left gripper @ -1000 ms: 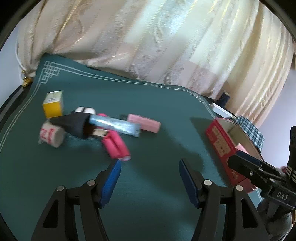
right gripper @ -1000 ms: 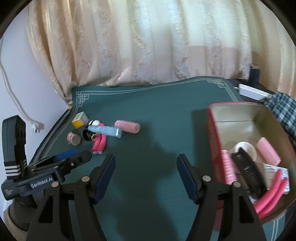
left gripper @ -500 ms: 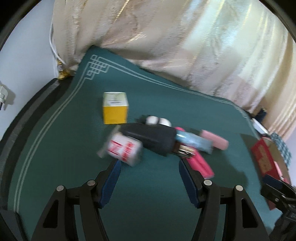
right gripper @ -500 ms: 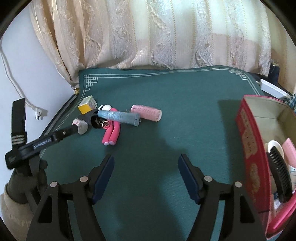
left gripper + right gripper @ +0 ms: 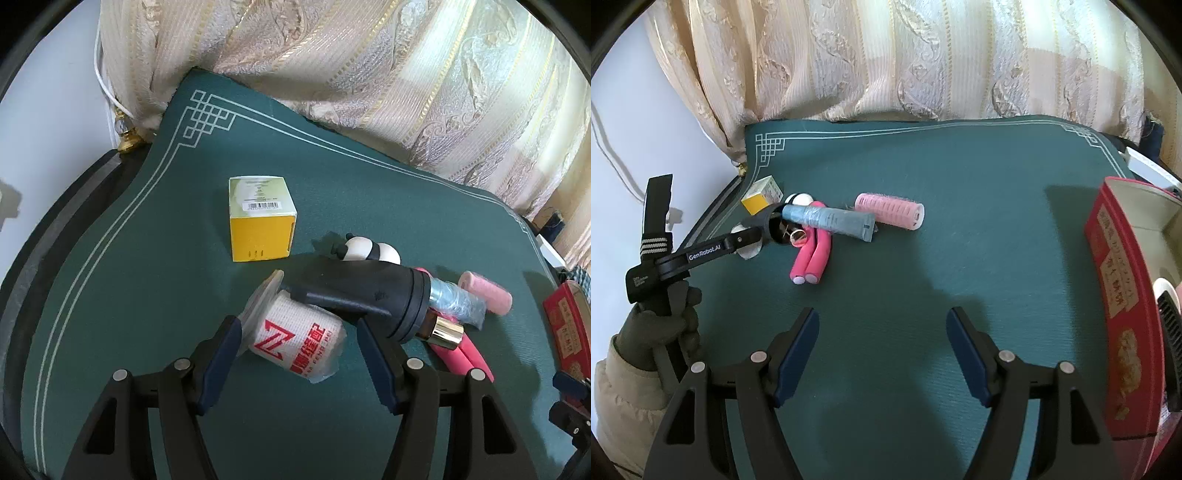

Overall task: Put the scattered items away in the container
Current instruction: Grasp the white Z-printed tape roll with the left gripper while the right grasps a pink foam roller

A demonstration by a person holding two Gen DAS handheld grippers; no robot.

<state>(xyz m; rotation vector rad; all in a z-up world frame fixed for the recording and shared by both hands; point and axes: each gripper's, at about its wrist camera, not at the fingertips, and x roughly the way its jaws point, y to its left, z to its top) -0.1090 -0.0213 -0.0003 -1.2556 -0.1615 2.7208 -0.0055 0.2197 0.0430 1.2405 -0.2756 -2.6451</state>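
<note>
A white roll with red print (image 5: 299,339), wrapped in clear film, lies on the green mat between the jaws of my left gripper (image 5: 298,328). That gripper is open, and a gap shows at the right pad. A black nozzle (image 5: 369,299) leans against the roll. Behind it lie a blue tube (image 5: 458,302), a pink roller (image 5: 487,295), pink foam curlers (image 5: 465,354), a gold-capped stick (image 5: 443,330) and a yellow box (image 5: 262,221). My right gripper (image 5: 882,321) hangs open over bare mat, short of the pile. The red box (image 5: 1115,280) stands at the right.
A small black-and-white item (image 5: 364,251) sits behind the nozzle. The red box holds a black comb (image 5: 1172,332) and a white piece (image 5: 1163,288). Curtains hang along the mat's far edge. A gloved hand (image 5: 661,325) holds the left gripper (image 5: 746,236) at the mat's left edge.
My left gripper swung left and lower, from bare mat to straddling the white roll. The right gripper drew a little toward the pile, and the red box slid to the view's right edge.
</note>
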